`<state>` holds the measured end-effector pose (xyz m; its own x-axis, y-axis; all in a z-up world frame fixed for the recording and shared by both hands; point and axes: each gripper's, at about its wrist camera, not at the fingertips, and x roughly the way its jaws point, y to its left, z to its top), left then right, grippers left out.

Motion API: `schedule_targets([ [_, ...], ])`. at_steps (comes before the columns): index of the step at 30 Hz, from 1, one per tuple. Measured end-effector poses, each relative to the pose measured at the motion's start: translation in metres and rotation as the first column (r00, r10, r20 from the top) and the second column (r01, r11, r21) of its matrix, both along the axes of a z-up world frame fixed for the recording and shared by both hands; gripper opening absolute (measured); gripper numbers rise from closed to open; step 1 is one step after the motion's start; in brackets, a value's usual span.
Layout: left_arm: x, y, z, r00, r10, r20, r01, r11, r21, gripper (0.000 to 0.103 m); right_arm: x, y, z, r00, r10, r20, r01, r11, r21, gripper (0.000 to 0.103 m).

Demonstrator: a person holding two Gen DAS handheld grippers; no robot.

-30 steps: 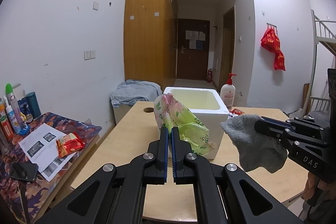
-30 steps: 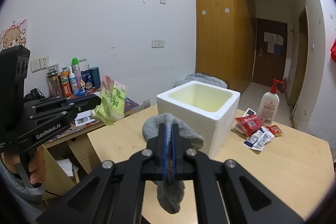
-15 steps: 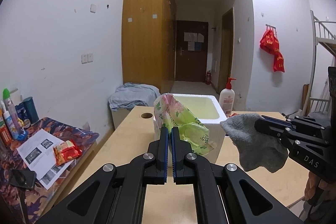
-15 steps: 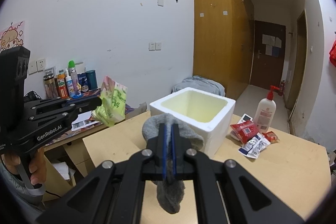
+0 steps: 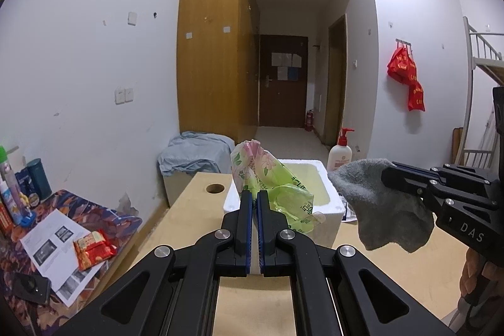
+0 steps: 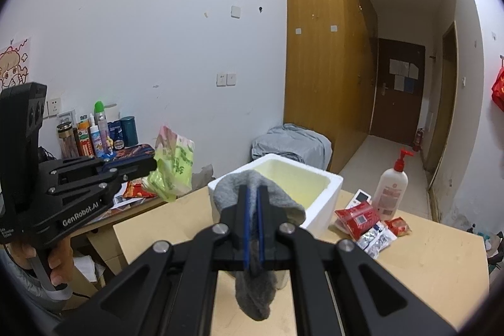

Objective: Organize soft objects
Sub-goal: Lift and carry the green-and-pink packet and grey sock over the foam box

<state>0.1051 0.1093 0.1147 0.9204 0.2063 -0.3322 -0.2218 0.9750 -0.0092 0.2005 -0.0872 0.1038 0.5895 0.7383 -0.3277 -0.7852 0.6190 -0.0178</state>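
Gray sock (image 6: 252,288), green bag (image 5: 271,188), both aloft

Both claws (image 5: 255,197) (image 6: 252,194), with bag (image 5: 267,178) and sock (image 6: 252,282), higher and farther from the foam box (image 6: 321,188).

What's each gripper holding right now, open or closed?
Left gripper: closed on the green floral plastic bag, held in the air.
Right gripper: closed on the grey sock, which hangs from its jaws.

White walls (image 5: 78,68) flank a wooden wardrobe (image 5: 214,59); right of it, a hallway ends at a dark door (image 5: 282,81).
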Motion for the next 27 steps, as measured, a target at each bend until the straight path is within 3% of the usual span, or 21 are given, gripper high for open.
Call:
schedule_targets([
  [27,0.059,0.022,0.007,1.0,-0.019,-0.009,0.019,1.0,0.004,0.003,0.057,0.041,0.012,1.0,-0.01,-0.025,0.01,1.0,-0.026,0.006],
])
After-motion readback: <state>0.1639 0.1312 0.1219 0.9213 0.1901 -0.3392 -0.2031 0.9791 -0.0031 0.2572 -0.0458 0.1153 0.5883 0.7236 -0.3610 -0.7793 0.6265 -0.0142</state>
